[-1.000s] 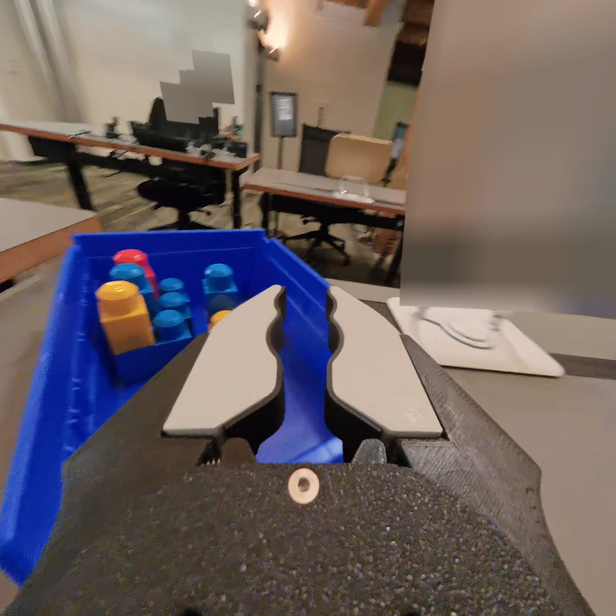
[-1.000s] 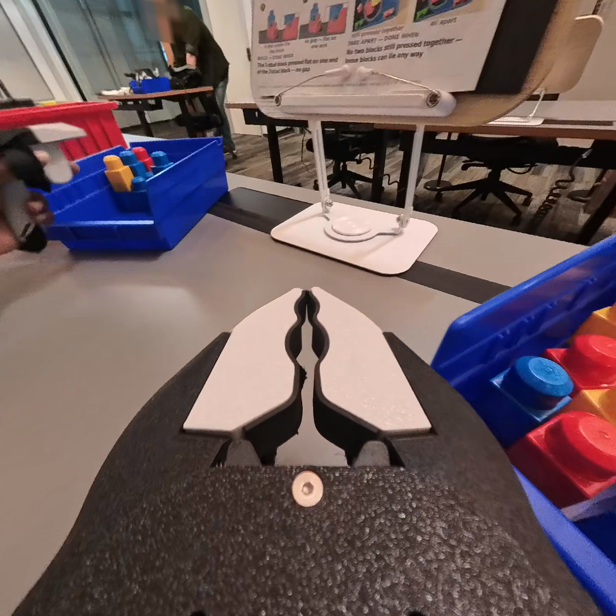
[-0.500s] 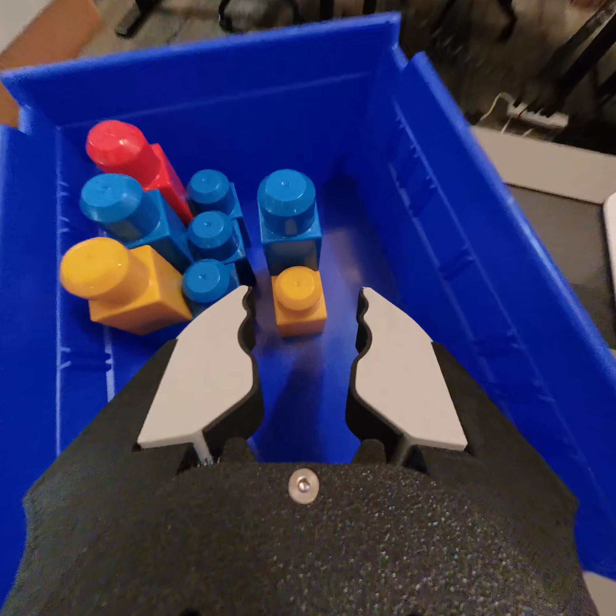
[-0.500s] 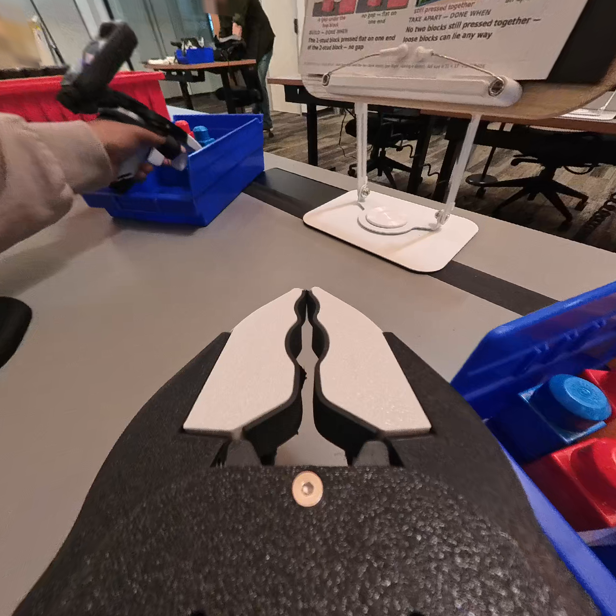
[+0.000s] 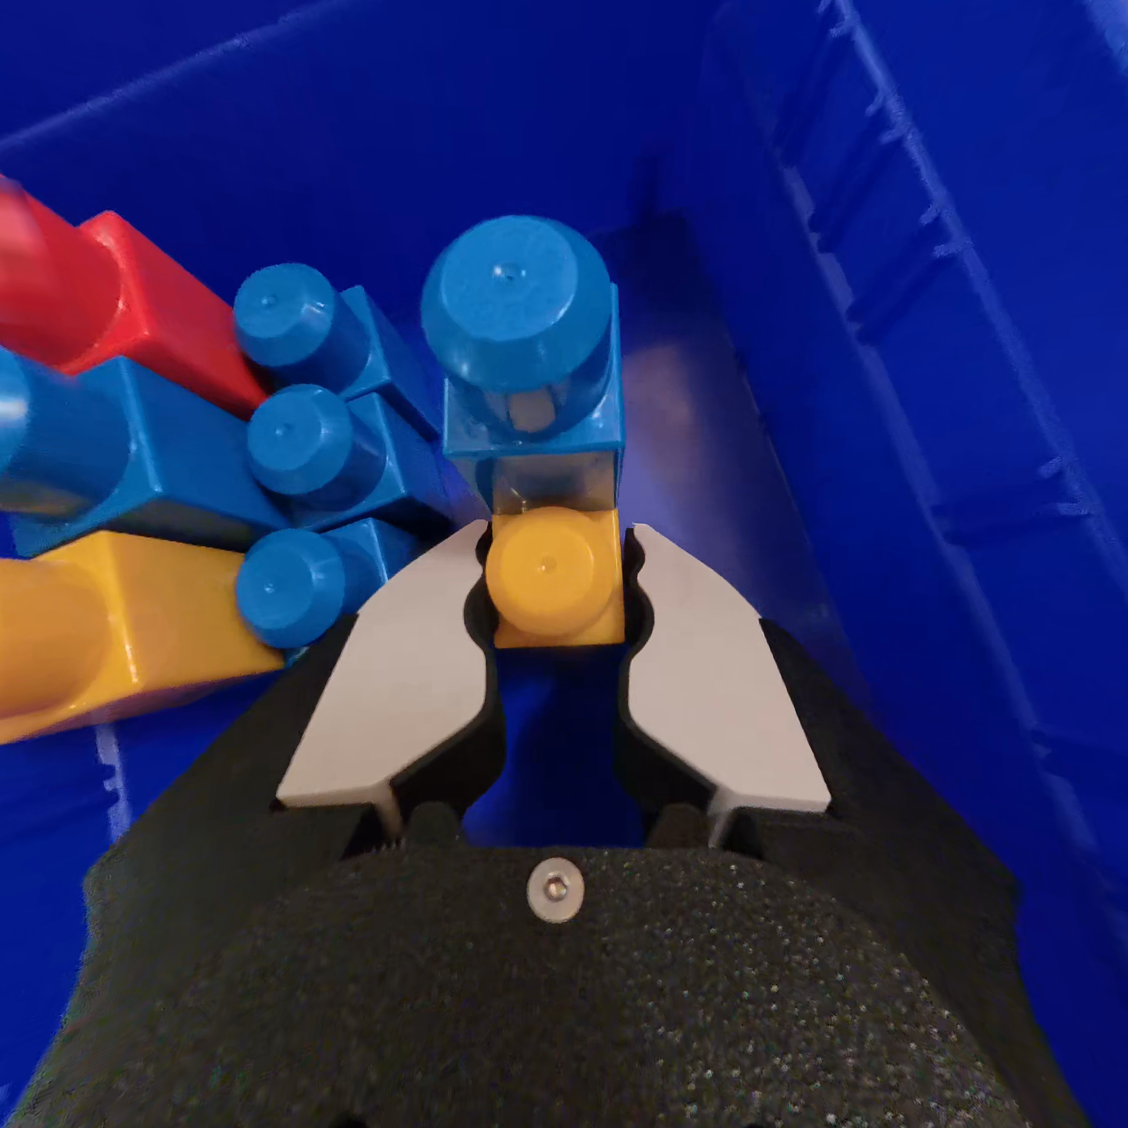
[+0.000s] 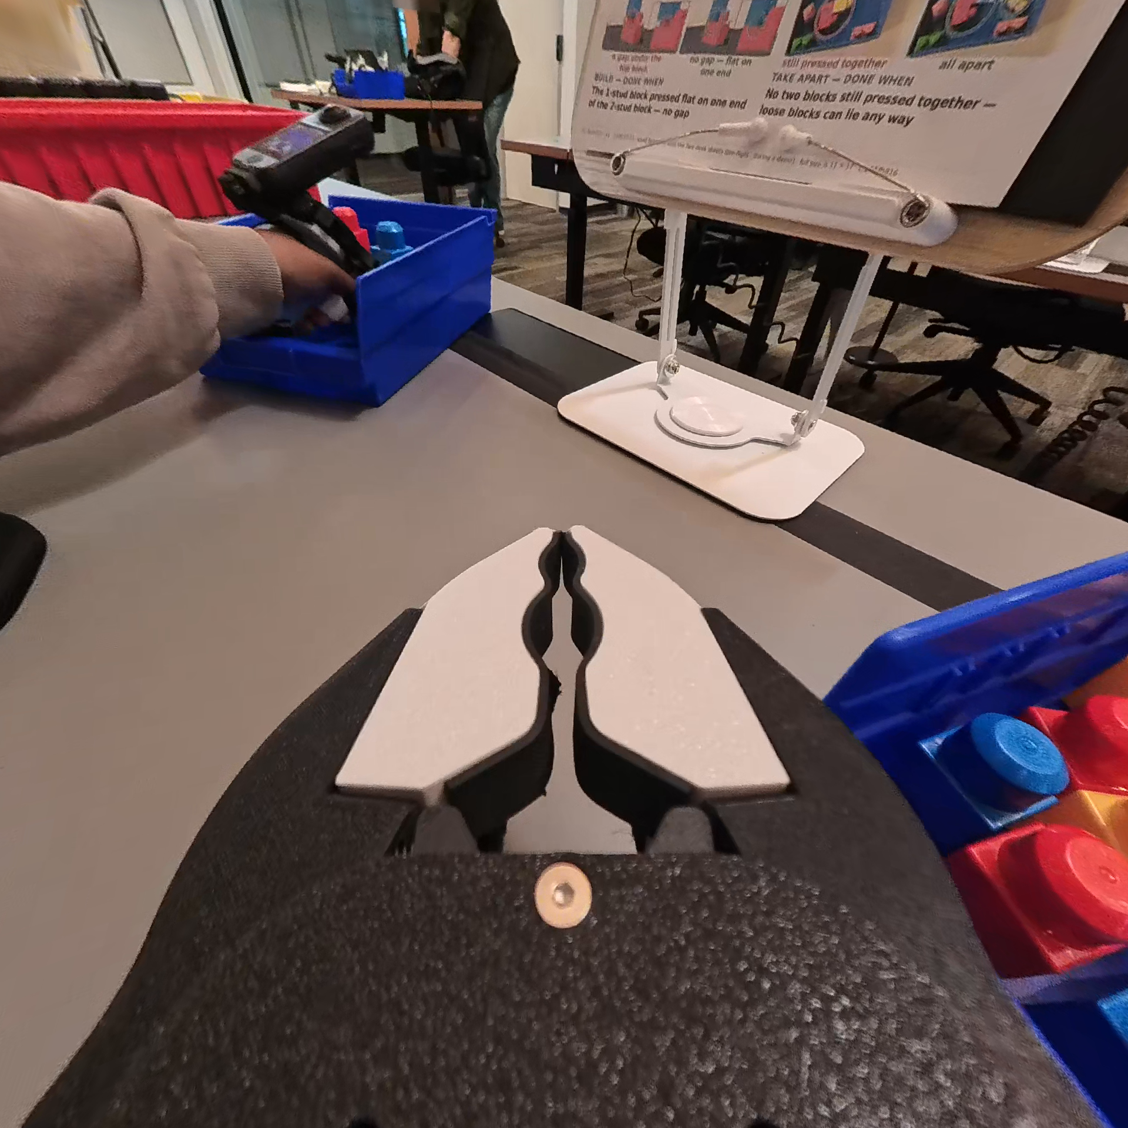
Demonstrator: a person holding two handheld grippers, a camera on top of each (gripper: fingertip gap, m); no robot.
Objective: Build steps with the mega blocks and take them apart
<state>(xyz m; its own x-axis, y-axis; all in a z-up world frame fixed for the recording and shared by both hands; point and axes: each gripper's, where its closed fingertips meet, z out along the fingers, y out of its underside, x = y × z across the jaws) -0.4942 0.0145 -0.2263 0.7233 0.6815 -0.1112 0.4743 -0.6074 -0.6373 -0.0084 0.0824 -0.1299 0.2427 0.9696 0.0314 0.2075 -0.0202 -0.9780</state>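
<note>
No steps built yet, judging by both views; all blocks seen in bins, none on the grey table (image 6: 305,549).

Left wrist view: inside the blue bin (image 5: 915,305), left gripper (image 5: 555,537) straddling a small yellow one-stud block (image 5: 552,580), one pale fingertip (image 5: 451,549) at each flank. Touching or a hair short of contact, impossible to tell, so grip unconfirmed. Block upright on the bin floor, stud facing the camera, no long axis to speak of. Directly behind and touching it, a taller blue one-stud block (image 5: 531,378), also upright. To the left, a blue three-stud block (image 5: 323,439) with its long axis running away from the camera, beside leaning red, blue and yellow pieces.

Right wrist view: right gripper (image 6: 561,540) idle above bare table, fingertips (image 6: 488,659) pressed together on nothing. Second blue bin (image 6: 976,635) at lower right, holding red and blue blocks. Far left, a sleeved hand (image 6: 305,274) working the other gripper down into the first bin. White document stand (image 6: 708,445) mid-table.

Ahead, by this reading: lifting out, pressing together, then pulling apart.
</note>
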